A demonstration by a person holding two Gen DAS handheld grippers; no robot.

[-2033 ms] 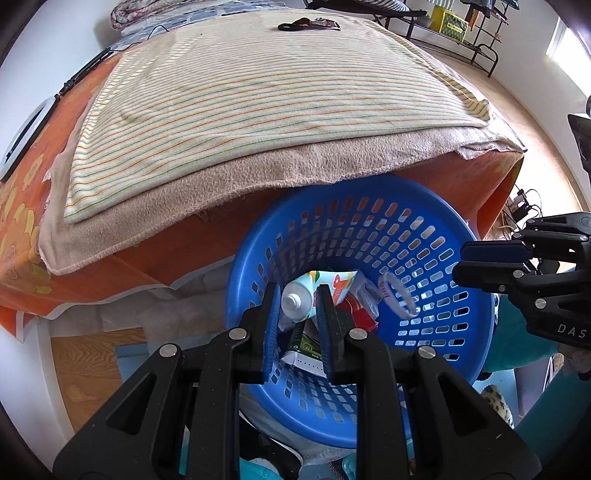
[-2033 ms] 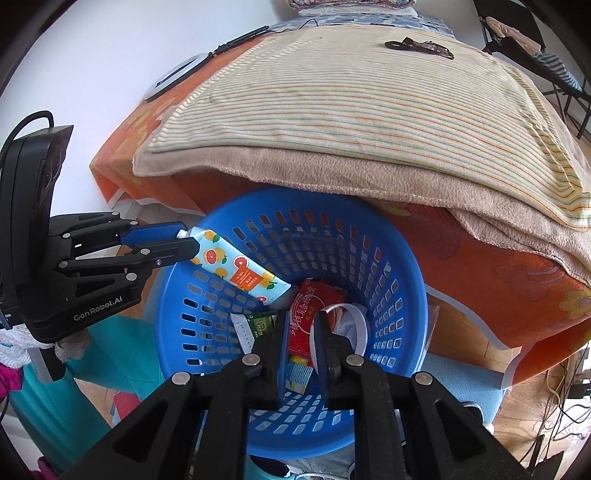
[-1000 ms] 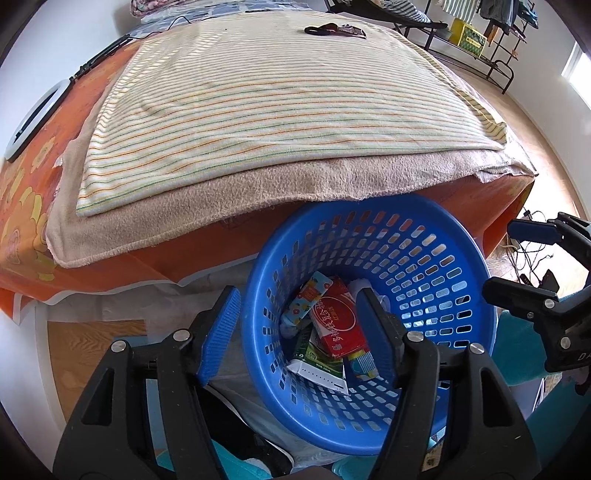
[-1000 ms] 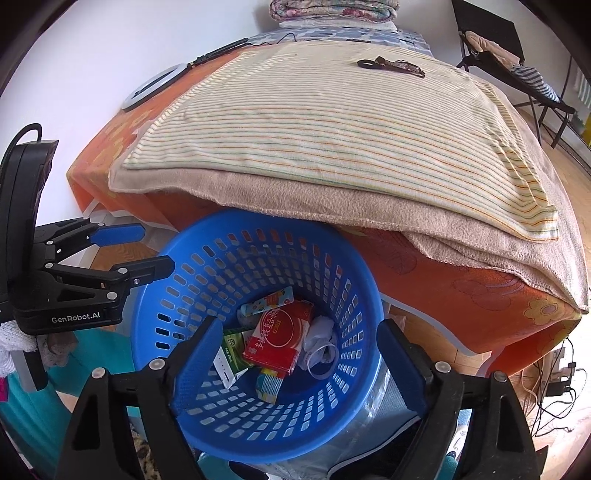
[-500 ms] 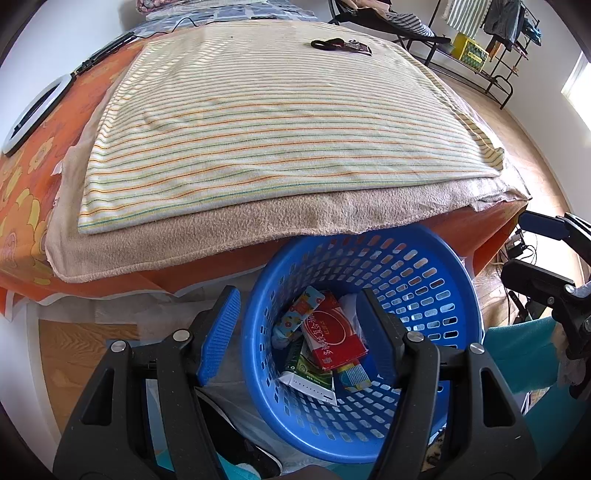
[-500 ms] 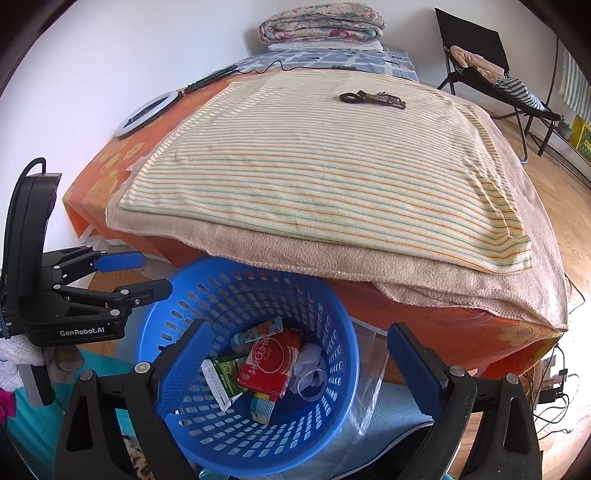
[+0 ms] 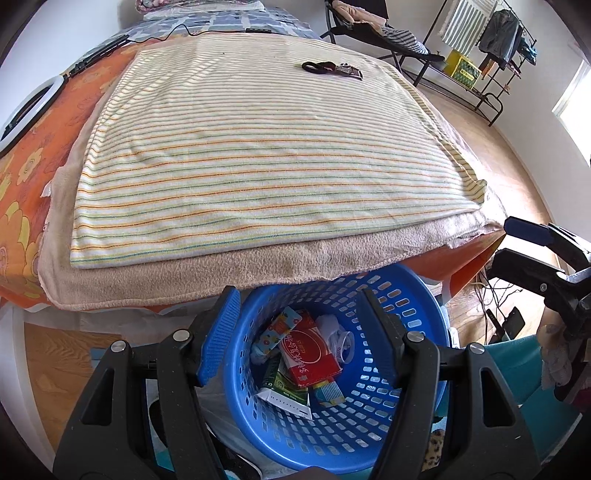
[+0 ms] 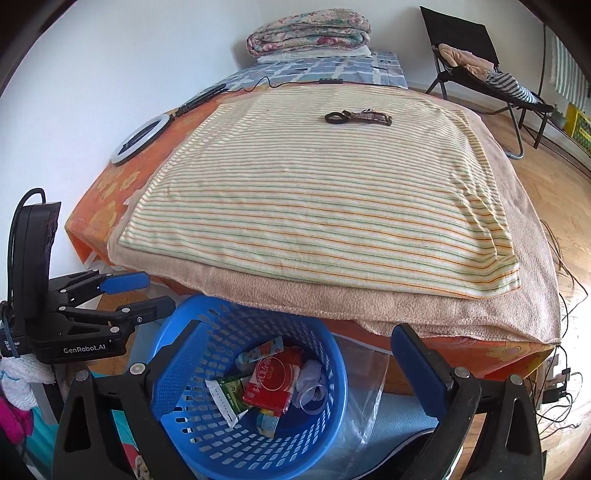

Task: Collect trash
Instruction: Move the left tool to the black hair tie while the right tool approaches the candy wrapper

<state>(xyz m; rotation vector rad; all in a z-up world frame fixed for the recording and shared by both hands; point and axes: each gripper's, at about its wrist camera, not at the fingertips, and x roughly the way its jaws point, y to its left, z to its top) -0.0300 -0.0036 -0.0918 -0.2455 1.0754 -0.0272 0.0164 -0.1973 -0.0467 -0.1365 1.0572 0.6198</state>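
Note:
A blue perforated basket (image 7: 410, 295) (image 8: 332, 354) stands on the floor against the foot of the bed. Inside lie a red packet (image 7: 308, 356) (image 8: 271, 384), a colourful tube (image 7: 277, 332) (image 8: 258, 352), a green carton (image 7: 284, 387) (image 8: 231, 393) and crumpled white scraps (image 7: 336, 334) (image 8: 310, 380). My left gripper (image 7: 297, 295) (image 8: 157, 291) hovers open above the basket's left side with nothing in it. My right gripper (image 8: 295, 326) (image 7: 504, 239) is above the right side, jaws still opening, nothing between them. A small dark object with a black loop (image 7: 330, 68) (image 8: 356, 117) lies far up the bed.
The bed carries a striped blanket (image 7: 258, 147) over a tan one (image 8: 369, 299). A ring light (image 8: 136, 138) lies at its left edge, a folded quilt (image 8: 310, 33) at the head. A clear plastic bag (image 8: 362, 387) sits beside the basket. A folding chair (image 8: 476, 59) and cables (image 8: 561, 387) are to the right.
Both grippers let go of the tube and the red packet, which now lie in the basket. Both have risen and drawn back, and the right jaws stand wider.

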